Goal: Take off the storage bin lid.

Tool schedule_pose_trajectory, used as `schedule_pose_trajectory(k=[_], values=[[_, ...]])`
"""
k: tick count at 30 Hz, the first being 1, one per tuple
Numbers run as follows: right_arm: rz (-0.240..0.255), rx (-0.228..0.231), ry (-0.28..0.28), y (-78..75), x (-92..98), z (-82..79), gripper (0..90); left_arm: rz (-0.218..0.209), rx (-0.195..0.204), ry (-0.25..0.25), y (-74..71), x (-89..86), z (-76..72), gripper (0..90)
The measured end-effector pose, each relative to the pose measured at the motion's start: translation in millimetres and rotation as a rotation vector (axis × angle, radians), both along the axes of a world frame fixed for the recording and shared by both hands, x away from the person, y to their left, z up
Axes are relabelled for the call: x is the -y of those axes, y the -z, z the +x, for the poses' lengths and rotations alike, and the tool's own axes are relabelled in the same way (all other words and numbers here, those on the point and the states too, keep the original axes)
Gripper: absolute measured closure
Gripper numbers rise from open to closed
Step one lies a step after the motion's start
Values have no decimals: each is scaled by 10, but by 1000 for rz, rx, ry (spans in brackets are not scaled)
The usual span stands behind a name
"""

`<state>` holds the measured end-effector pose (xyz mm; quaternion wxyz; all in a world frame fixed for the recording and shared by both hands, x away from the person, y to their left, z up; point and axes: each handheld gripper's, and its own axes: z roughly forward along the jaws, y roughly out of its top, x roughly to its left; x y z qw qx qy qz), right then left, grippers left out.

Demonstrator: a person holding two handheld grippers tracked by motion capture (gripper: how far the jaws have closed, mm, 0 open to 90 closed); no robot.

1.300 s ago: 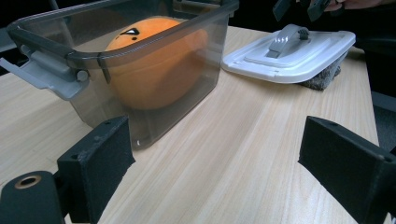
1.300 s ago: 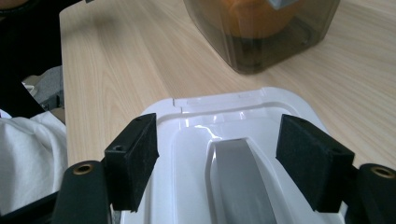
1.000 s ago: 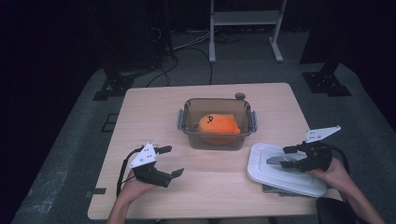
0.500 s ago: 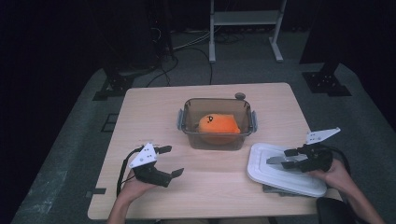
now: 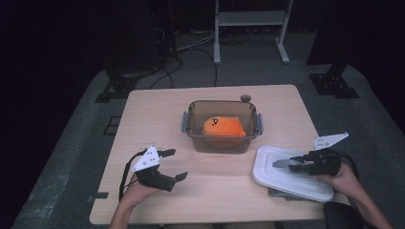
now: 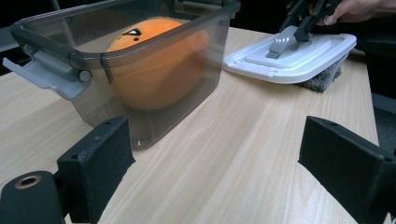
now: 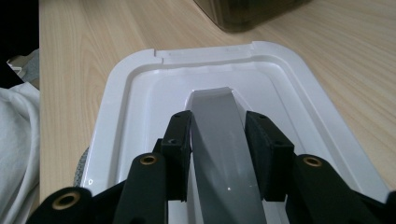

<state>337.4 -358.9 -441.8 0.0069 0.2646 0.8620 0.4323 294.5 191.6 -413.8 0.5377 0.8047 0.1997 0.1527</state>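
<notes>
A clear dark-rimmed container (image 5: 187, 119) stands at the table's middle with an orange plush toy (image 5: 223, 128) inside, also close up (image 6: 154, 65). Its white lid (image 5: 286, 179) lies at the front right. My right gripper (image 5: 282, 163) reaches over the lid, and its jaws have just been closing on the lid's grey handle (image 7: 219, 121); the pads (image 7: 180, 135) touch both sides of it. My left gripper (image 5: 175, 164) rests at the front left, open, with bare table between its jaws (image 6: 219, 163), pointing at the container (image 6: 140, 37).
The lid (image 6: 299, 60) sits tilted on a grey pad (image 6: 322, 79) near the table's right front corner. A small grey round object (image 5: 245, 98) lies just behind the container. Bare wood (image 5: 219, 186) stretches between the two grippers.
The right gripper's jaws have narrowed around the lid's handle. Both hands have stayed nearly where they were, and the left gripper is unchanged.
</notes>
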Motion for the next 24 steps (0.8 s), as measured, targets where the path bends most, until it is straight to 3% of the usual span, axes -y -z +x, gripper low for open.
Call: schedule_pose_trajectory(k=[11,24], values=[[0,35,-28,-33,-12,3,657,-5,1,-4,-3,-7,-2,86],[21,47,-35,-72,10,-6,659,-4,3,-5,-4,-12,-5,86]])
